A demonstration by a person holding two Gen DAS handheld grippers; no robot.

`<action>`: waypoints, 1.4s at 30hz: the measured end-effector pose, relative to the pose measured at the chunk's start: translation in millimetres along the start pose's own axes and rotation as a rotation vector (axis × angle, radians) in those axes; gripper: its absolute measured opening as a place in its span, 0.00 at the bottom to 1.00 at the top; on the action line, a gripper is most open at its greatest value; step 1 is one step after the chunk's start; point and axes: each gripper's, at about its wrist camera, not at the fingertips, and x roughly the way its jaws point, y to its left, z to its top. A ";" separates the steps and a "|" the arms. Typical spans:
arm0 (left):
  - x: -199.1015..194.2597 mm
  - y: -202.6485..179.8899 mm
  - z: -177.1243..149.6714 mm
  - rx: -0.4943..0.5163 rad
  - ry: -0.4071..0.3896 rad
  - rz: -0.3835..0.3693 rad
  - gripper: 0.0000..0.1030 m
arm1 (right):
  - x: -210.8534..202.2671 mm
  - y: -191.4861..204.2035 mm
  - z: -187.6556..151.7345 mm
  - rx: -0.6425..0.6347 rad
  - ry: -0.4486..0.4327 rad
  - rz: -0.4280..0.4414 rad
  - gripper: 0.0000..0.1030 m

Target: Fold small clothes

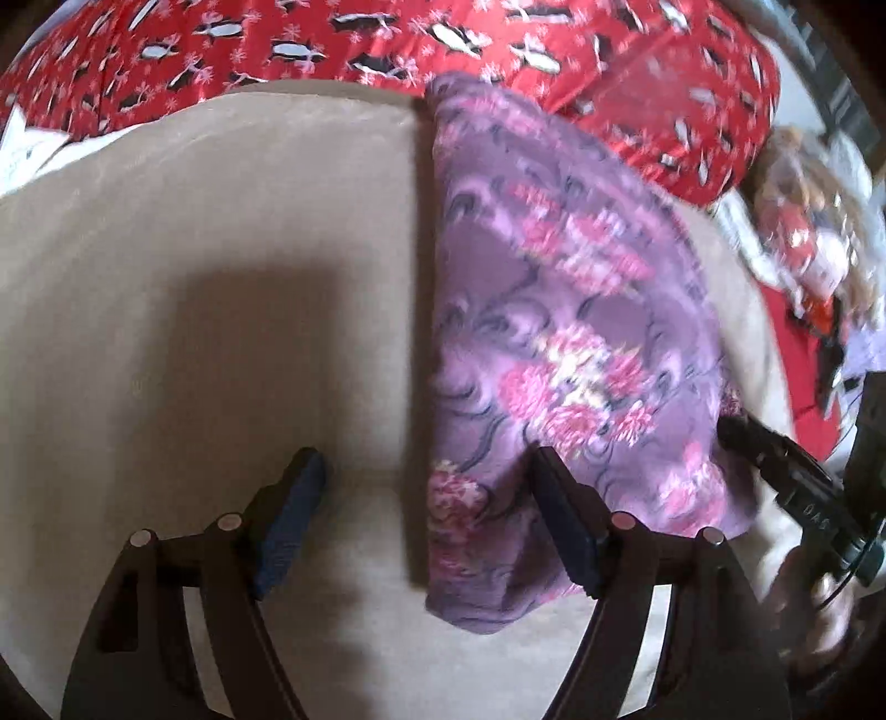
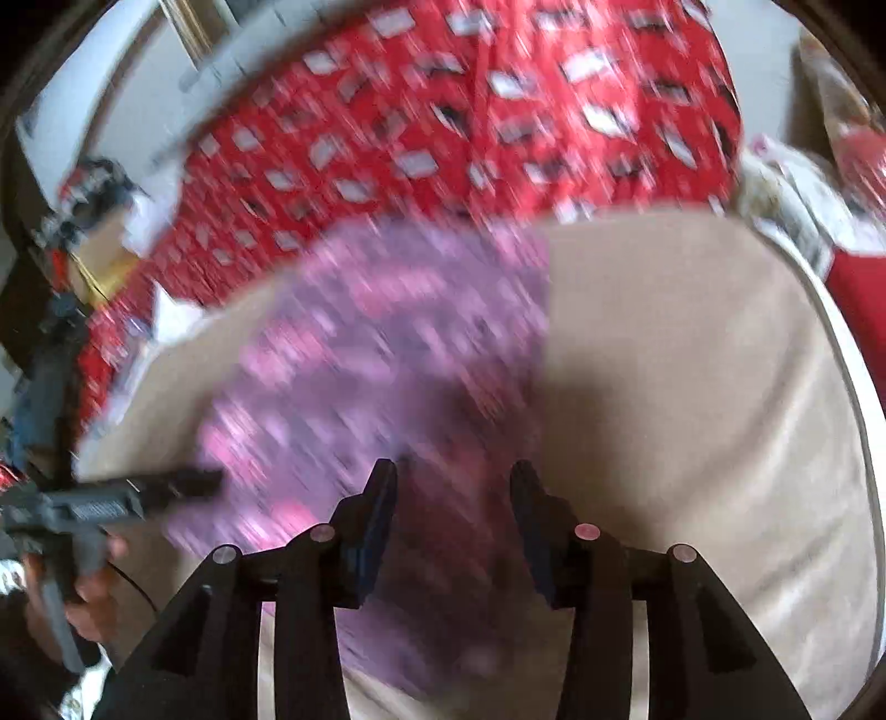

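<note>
Left wrist view is showing my left hand-held gripper point(image 1: 423, 468) standing wide apart with nothing pinched between its fingers. It is hovering over the beige cushion point(image 1: 221, 277), with its left pad over bare beige and its right pad over the near left part of the purple floral garment point(image 1: 576, 332); I cannot tell whether that pad is touching the cloth. The garment is lying folded on the cushion, its straight left edge running from near to far, roughly midway between my two pads, and the rest of it is spreading to the right.

Right wrist view is badly blurred. My right hand-held gripper point(image 2: 454, 471) is standing partly apart, released, with no cloth clamped between its pads. The purple garment point(image 2: 387, 343) is lying under and ahead of it, mostly to the left, with its straight right edge just beyond the right pad. The other gripper's tip is reaching the cloth's left side.

Beyond the cushion, a red patterned fabric point(image 1: 498, 39) is filling the far side.
</note>
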 end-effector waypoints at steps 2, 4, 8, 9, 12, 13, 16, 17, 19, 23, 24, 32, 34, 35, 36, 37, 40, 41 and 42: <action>-4.3 -4.6 0.3 0.019 0.000 0.007 0.75 | 12.3 -9.8 -10.2 0.022 0.078 0.008 0.45; -10.2 -1.2 5.9 0.000 0.002 -0.071 0.74 | 0.2 -15.0 -4.7 0.060 0.043 0.021 0.45; -17.2 21.5 31.4 -0.123 0.001 -0.232 0.75 | -26.9 -34.0 17.3 0.168 -0.097 0.085 0.50; -13.7 24.2 37.9 -0.142 0.013 -0.252 0.75 | -24.5 -39.3 23.7 0.200 -0.103 0.102 0.51; 3.4 28.0 54.0 -0.185 0.064 -0.296 0.75 | -4.1 -56.8 33.9 0.280 -0.071 0.122 0.52; 8.3 27.3 56.8 -0.189 0.075 -0.309 0.75 | 4.5 -58.2 34.2 0.298 -0.058 0.124 0.52; 15.5 21.7 62.3 -0.174 0.077 -0.325 0.75 | 24.7 -60.4 33.9 0.335 -0.047 0.171 0.52; 18.7 18.4 66.0 -0.168 0.077 -0.326 0.75 | 31.9 -58.6 32.7 0.344 -0.044 0.199 0.52; 23.6 13.6 71.4 -0.168 0.080 -0.340 0.75 | 40.1 -55.8 35.2 0.355 -0.039 0.255 0.52; 29.8 11.9 77.9 -0.184 0.085 -0.365 0.78 | 53.5 -45.4 47.1 0.298 -0.006 0.316 0.58; 31.1 9.3 79.6 -0.180 0.085 -0.365 0.78 | 56.8 -42.0 49.0 0.275 -0.003 0.318 0.59; 24.0 -6.3 77.8 -0.142 0.027 -0.251 0.47 | 58.8 -17.4 55.3 0.133 -0.008 0.250 0.34; 18.4 -6.5 75.7 -0.136 0.000 -0.222 0.30 | 48.8 -5.7 55.7 0.073 -0.036 0.190 0.26; 15.9 -5.9 75.2 -0.139 -0.008 -0.224 0.27 | 46.2 -1.7 56.4 0.060 -0.043 0.171 0.25; 11.3 -6.1 74.1 -0.139 -0.019 -0.218 0.26 | 42.6 4.7 56.6 0.040 -0.051 0.142 0.24; 7.3 -7.1 72.9 -0.133 -0.028 -0.212 0.25 | 40.4 9.3 57.0 0.026 -0.056 0.124 0.24; -9.1 -9.5 66.6 -0.110 -0.056 -0.194 0.25 | 29.0 21.6 56.3 0.010 -0.077 0.088 0.23; -16.9 -9.6 63.3 -0.105 -0.066 -0.191 0.25 | 23.7 25.2 55.1 0.011 -0.083 0.084 0.23; -22.2 -9.5 61.5 -0.104 -0.073 -0.189 0.25 | 19.2 28.8 53.7 0.010 -0.087 0.081 0.23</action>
